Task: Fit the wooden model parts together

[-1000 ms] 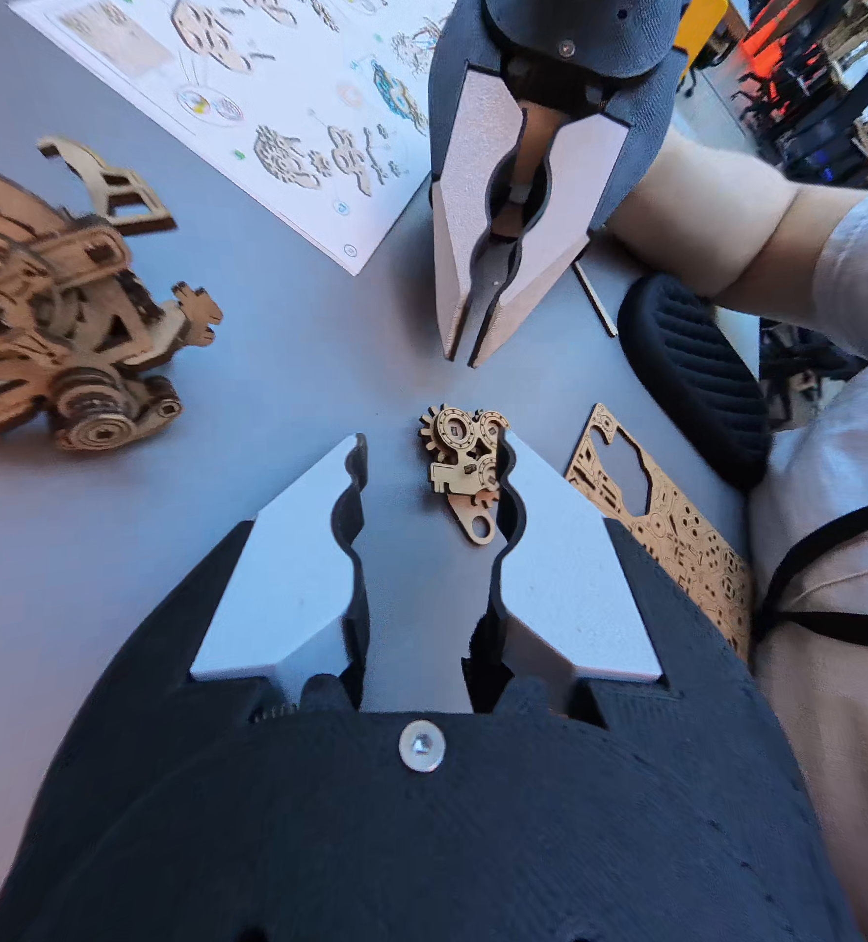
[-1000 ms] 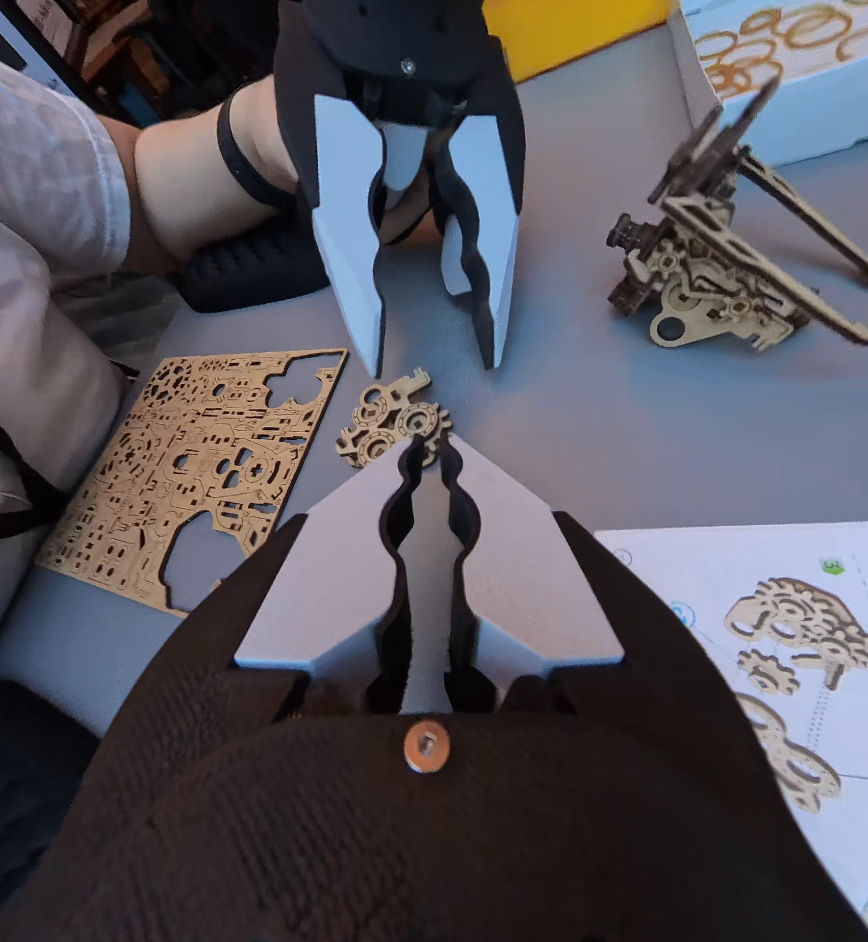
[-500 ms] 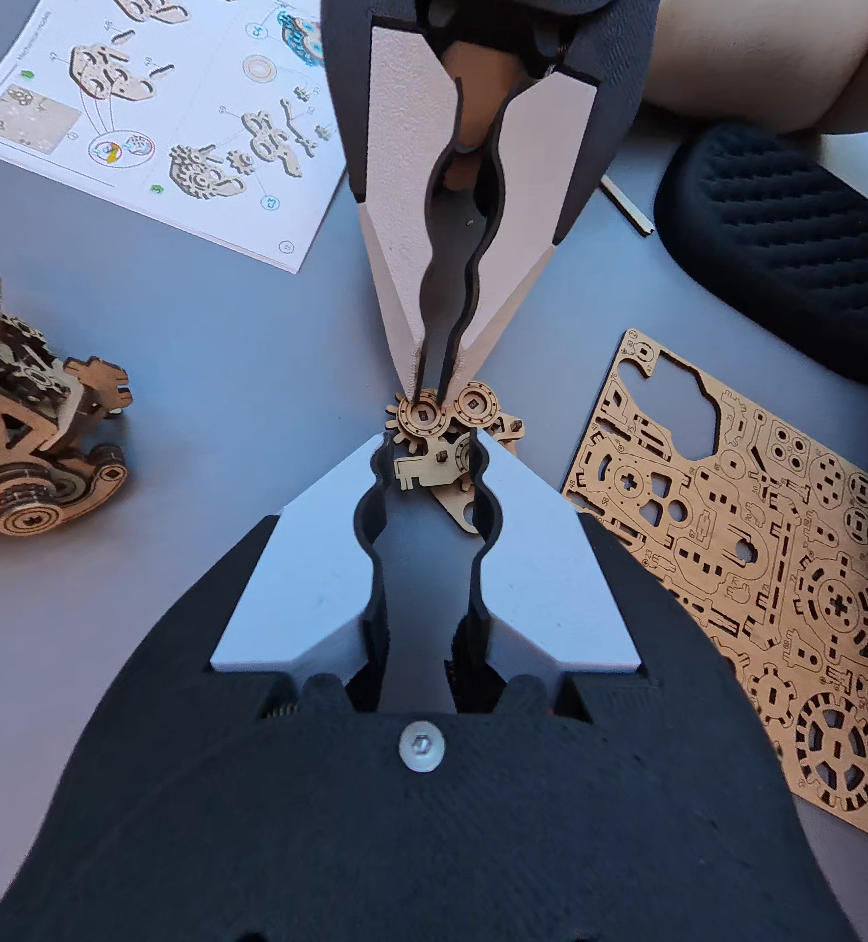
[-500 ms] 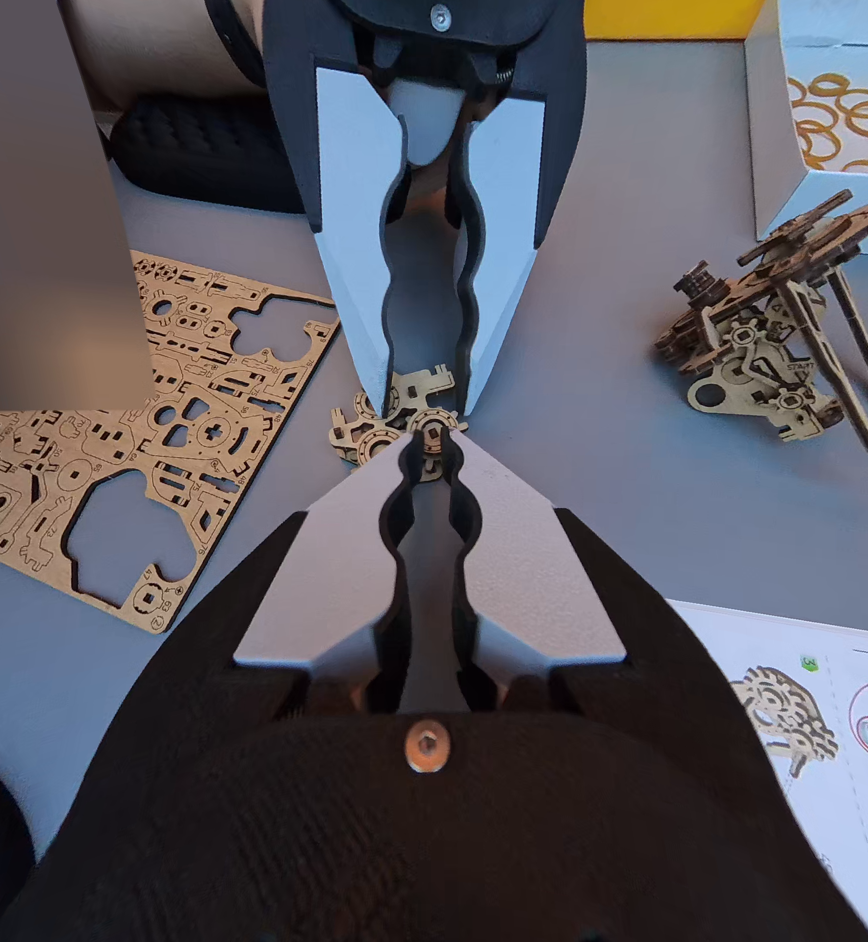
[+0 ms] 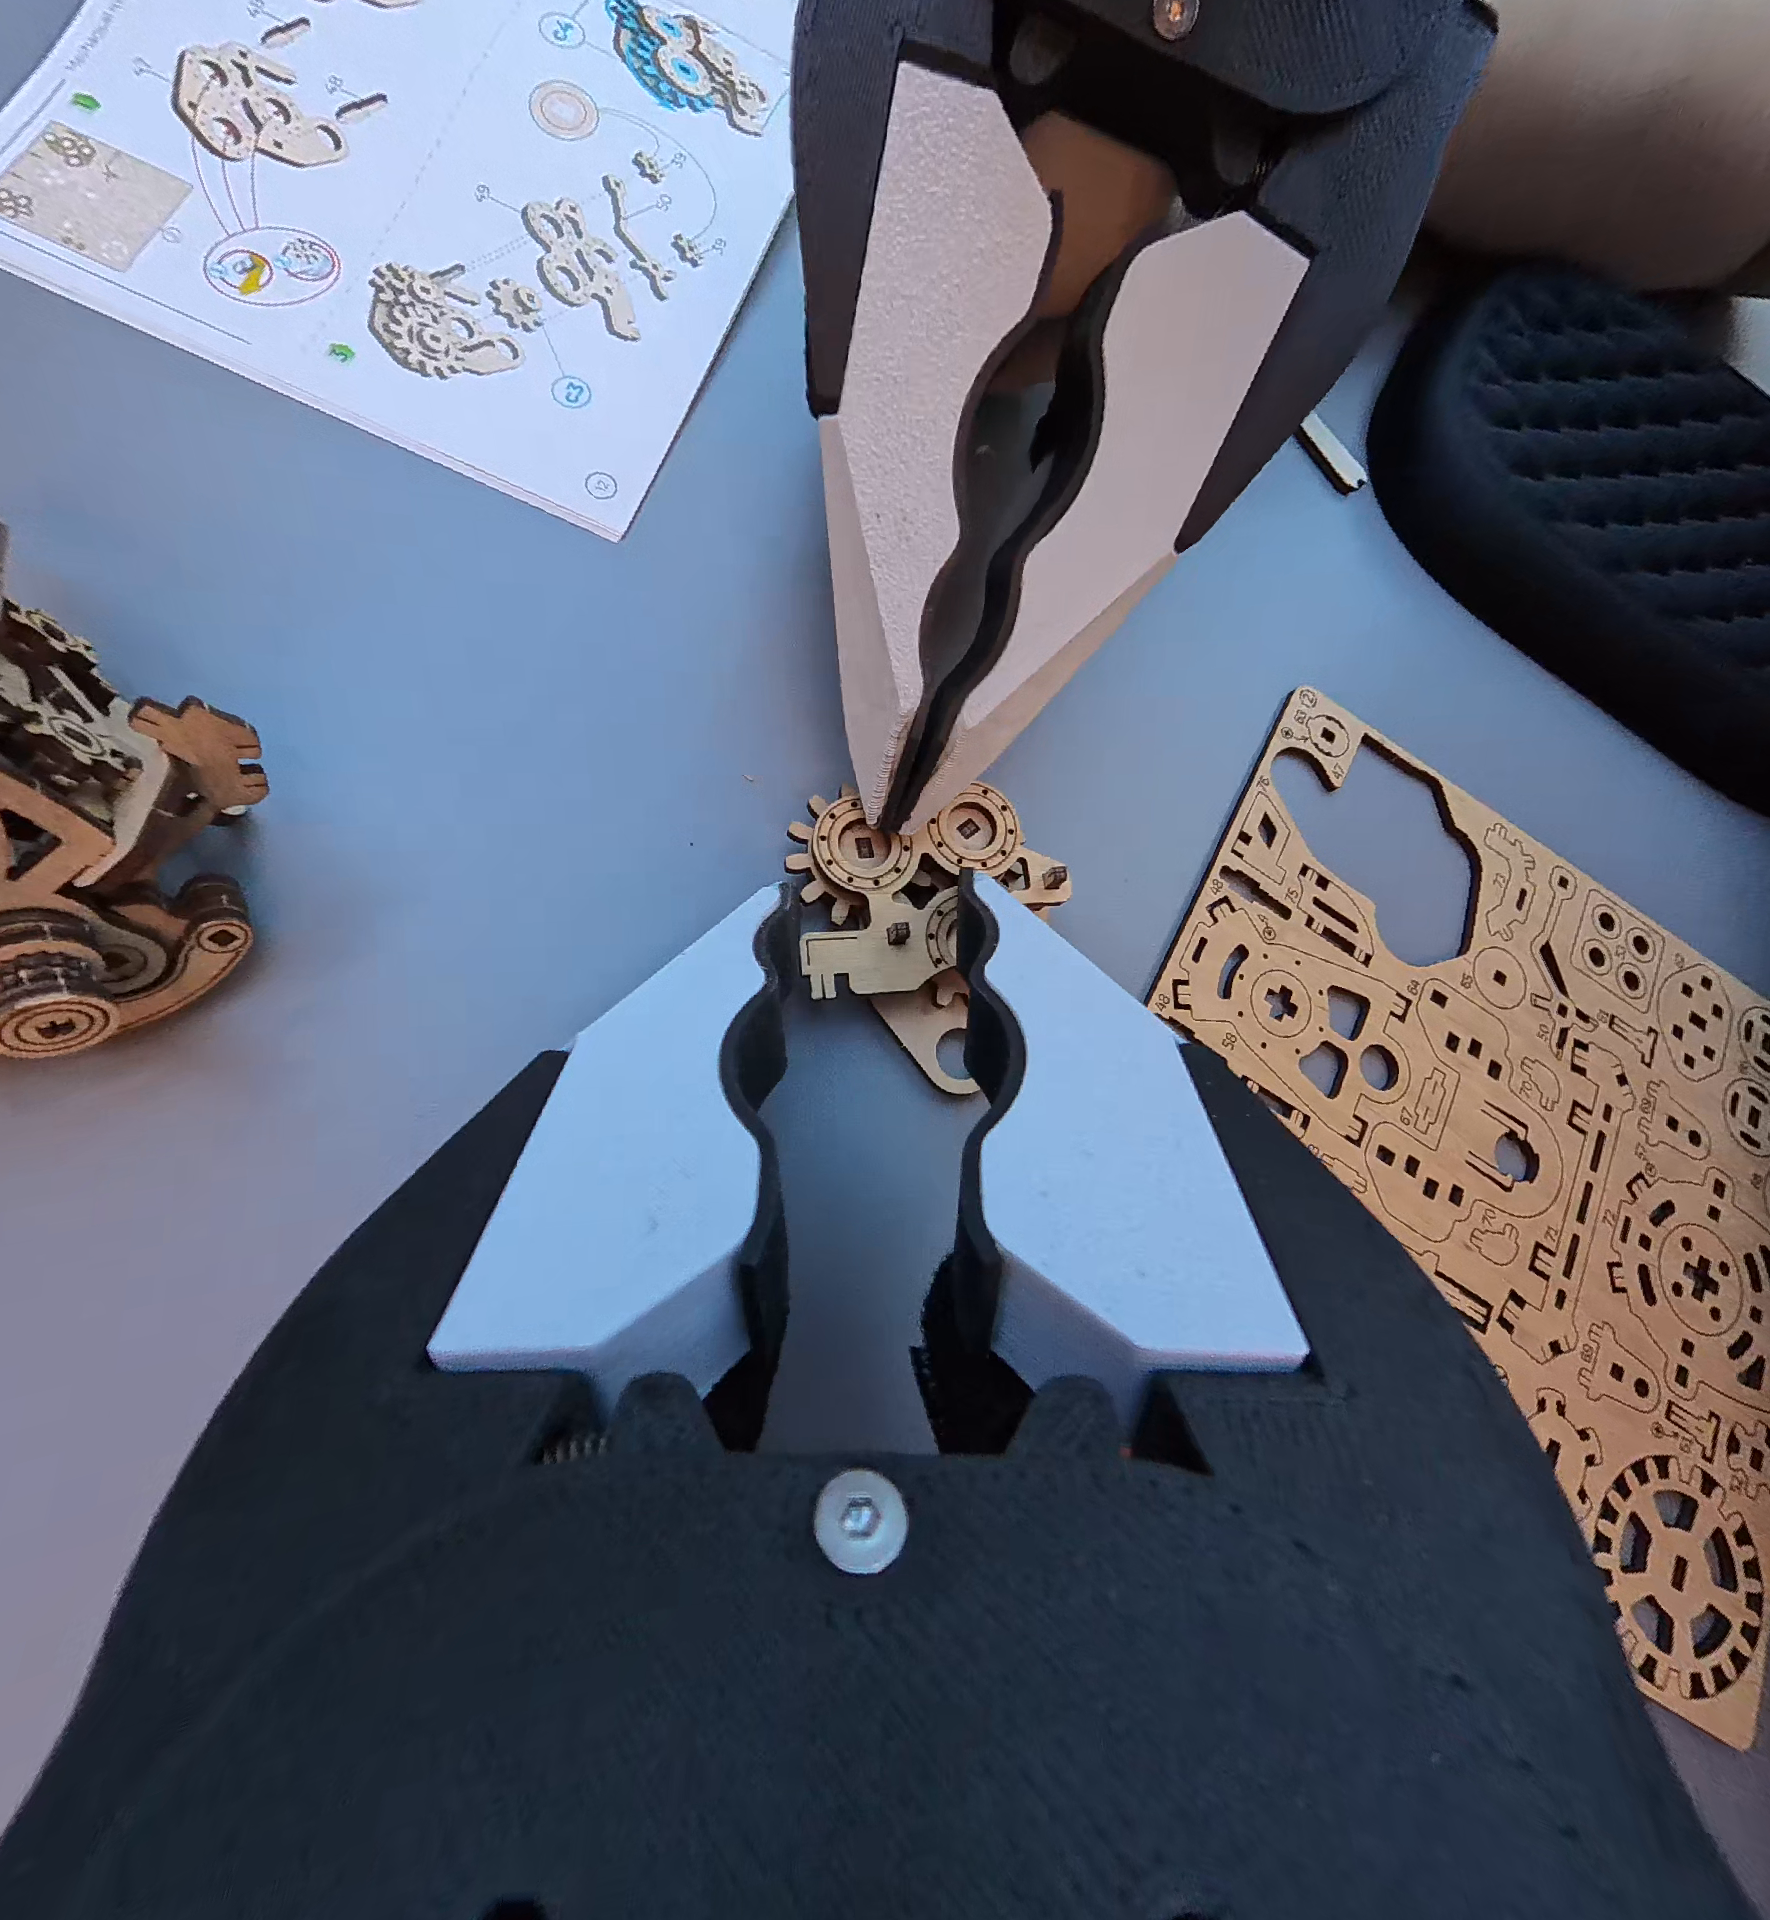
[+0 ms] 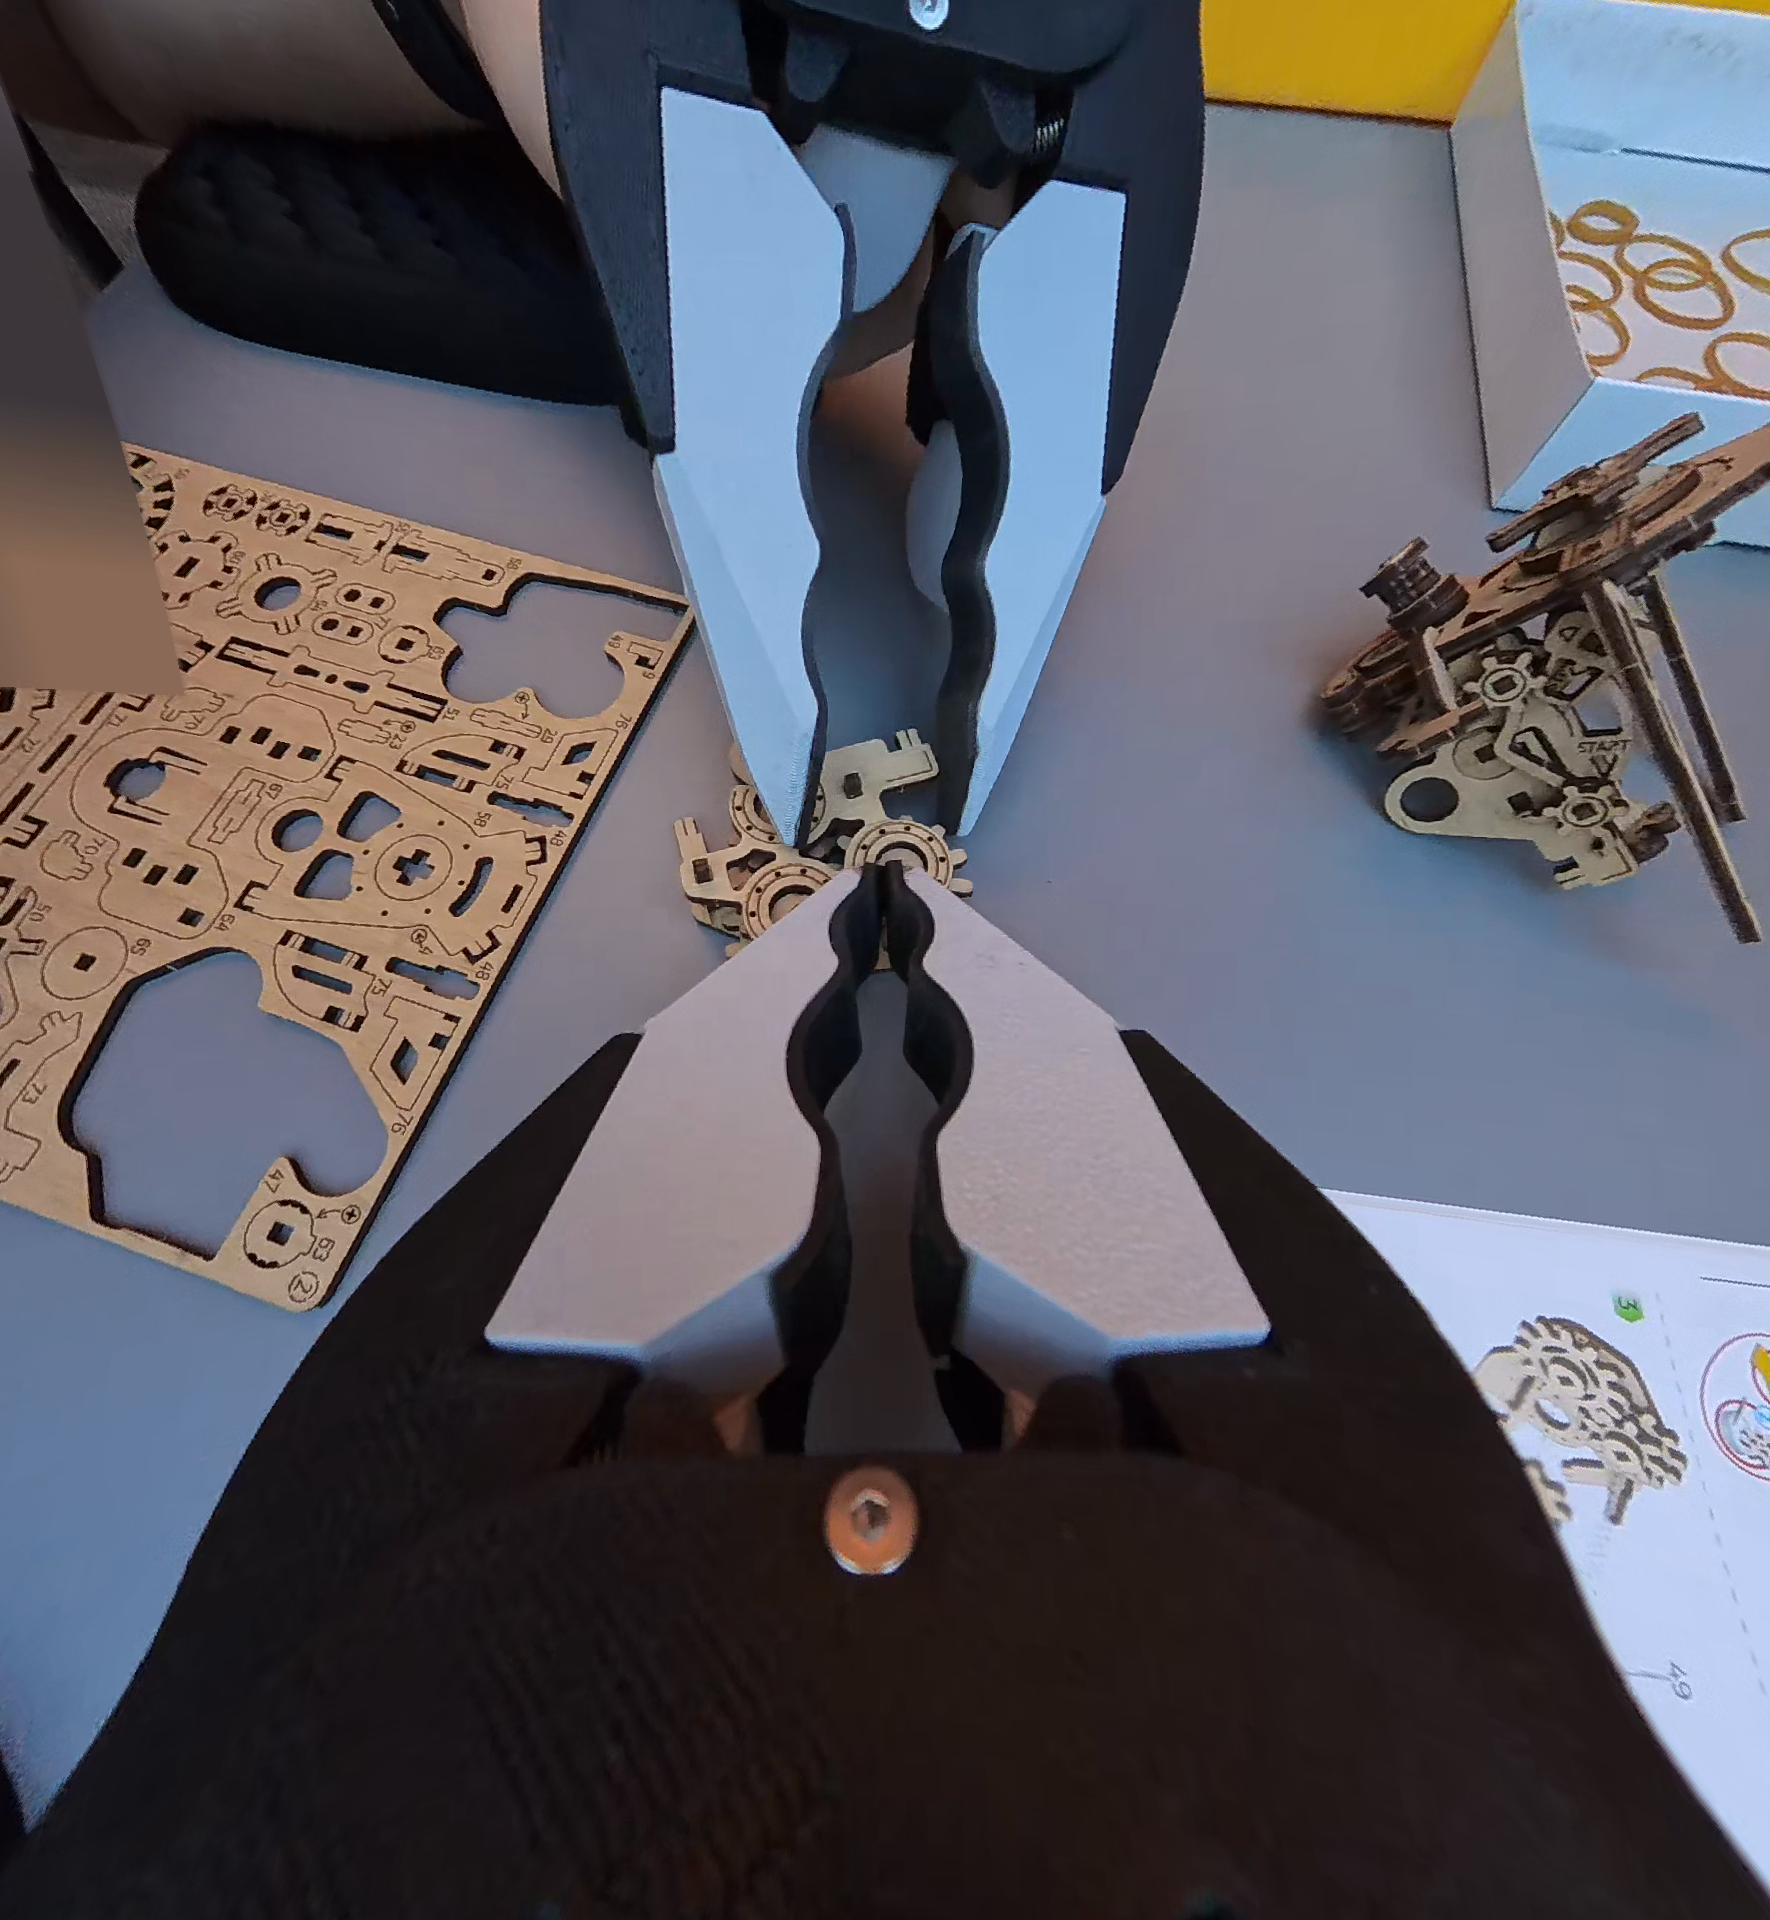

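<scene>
Wooden gear part (image 5: 896,914) lies flat on the grey table (image 5: 465,727), between the 2 grippers and just beside the sheet (image 5: 1546,1132). Its long axis runs from the gear wheels, on the side of the right gripper (image 5: 896,816), to a tab with 1 round hole on the side of the left gripper (image 5: 873,896). The left gripper's right finger (image 5: 1089,1122) covers part of that tab and 1 wheel.

Left gripper: jaws spread, tips straddling the part's middle; whether they touch it cannot be told.

Right gripper: jaws pressed almost together, tips down on the rim of 1 gear wheel. Whether they pinch the rim or only press on it cannot be made out. In the right wrist view (image 6: 881,883) its own fingers hide the near half of the part (image 6: 829,831).

Sheet, with 2 large cut-out holes, is cut off at the frame edge in both views. Built model (image 5: 60,862) is cut off at the left edge. Manual (image 5: 393,229) runs out of frame at the top. Box (image 6: 1670,291) of rings is partly out of frame.
</scene>
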`<state>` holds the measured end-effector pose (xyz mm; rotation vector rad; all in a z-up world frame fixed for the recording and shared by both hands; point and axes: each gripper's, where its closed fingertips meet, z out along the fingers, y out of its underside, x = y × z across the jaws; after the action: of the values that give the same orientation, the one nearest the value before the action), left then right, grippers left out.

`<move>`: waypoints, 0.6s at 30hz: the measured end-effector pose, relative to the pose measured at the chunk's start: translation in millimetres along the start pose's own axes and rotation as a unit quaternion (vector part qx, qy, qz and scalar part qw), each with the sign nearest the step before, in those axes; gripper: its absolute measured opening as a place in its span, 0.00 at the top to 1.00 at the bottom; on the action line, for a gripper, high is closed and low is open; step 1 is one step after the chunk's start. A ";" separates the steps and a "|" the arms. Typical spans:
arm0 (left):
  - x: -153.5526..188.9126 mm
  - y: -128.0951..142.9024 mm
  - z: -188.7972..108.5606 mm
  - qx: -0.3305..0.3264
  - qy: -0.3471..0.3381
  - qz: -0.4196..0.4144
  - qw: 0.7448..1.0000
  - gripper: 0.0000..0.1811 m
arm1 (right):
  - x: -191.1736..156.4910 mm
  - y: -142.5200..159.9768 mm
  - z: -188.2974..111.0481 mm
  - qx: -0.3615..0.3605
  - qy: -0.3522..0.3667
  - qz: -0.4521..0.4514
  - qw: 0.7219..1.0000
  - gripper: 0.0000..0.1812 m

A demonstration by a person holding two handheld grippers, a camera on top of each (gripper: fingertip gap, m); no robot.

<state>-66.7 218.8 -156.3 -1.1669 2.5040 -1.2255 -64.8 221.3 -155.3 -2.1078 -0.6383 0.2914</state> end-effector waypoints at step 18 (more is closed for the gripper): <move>5.6 4.3 0.8 0.001 0.048 -0.009 0.999 0.80 | -8.3 -13.9 -22.6 0.062 -0.066 0.029 0.995 0.99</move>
<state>-72.8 216.1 -158.7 -1.1595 2.5644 -1.3204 -66.7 207.6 -131.1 -2.0015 -0.6203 0.4950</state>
